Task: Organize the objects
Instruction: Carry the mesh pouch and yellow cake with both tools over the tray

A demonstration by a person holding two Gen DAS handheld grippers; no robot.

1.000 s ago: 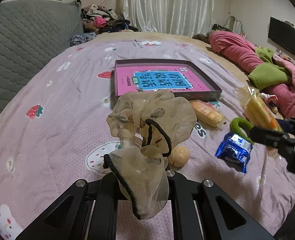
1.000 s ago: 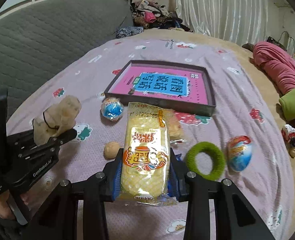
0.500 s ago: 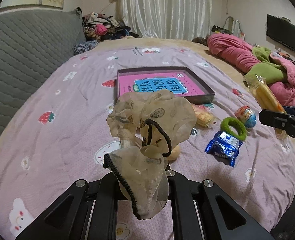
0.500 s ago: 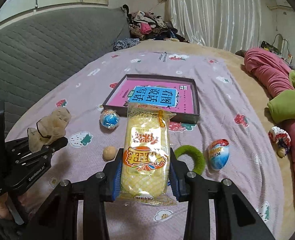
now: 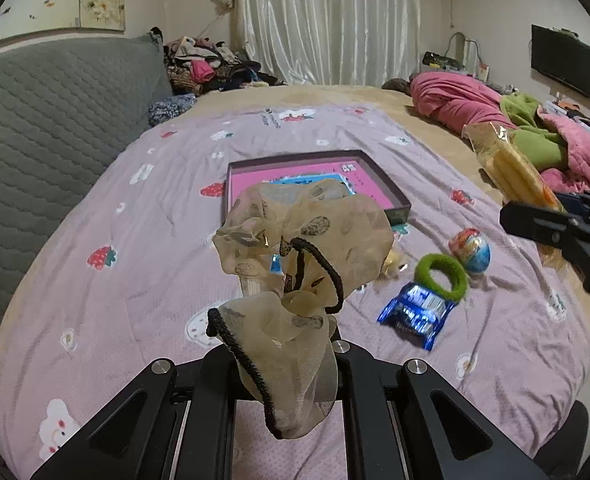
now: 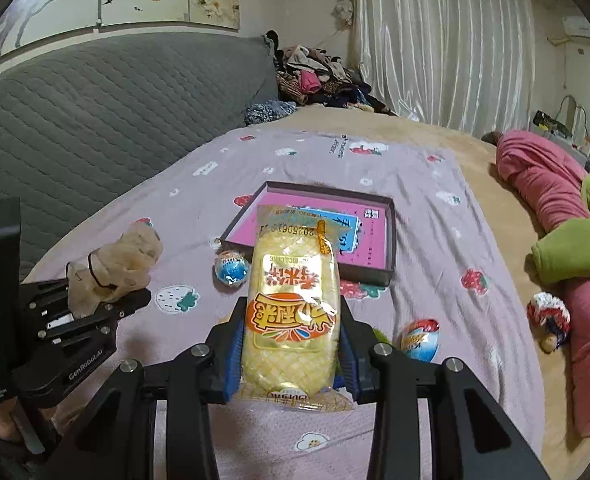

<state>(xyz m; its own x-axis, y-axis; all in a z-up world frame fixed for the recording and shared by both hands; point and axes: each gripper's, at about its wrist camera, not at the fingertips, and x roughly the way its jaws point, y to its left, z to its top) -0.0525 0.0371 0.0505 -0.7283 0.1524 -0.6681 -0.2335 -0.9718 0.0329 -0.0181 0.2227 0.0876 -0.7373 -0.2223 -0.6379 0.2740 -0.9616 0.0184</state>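
My left gripper [image 5: 283, 356] is shut on a beige sheer scrunchie [image 5: 299, 264] with a black cord, held above the bed; it also shows in the right wrist view [image 6: 111, 268]. My right gripper [image 6: 291, 344] is shut on a yellow rice-cake snack packet [image 6: 291, 304], also seen in the left wrist view [image 5: 511, 172]. A shallow box with a pink book [image 5: 323, 176] lies on the bed ahead [image 6: 375, 236]. On the bed lie a green hair tie [image 5: 441, 276], a blue snack packet [image 5: 415, 312] and two toy eggs [image 5: 471, 244] [image 6: 231, 268].
The purple bedspread [image 5: 135, 240] has a grey quilted headboard [image 5: 55, 120] at the left. Pink and green bedding [image 6: 555, 220] lies at the right. A clothes pile [image 5: 207, 64] and curtains are at the back. A small knitted doll [image 6: 549, 316] lies by the bedding.
Both grippers have risen and pulled back from the bed with their objects still held. The items on the bed look smaller and farther away.
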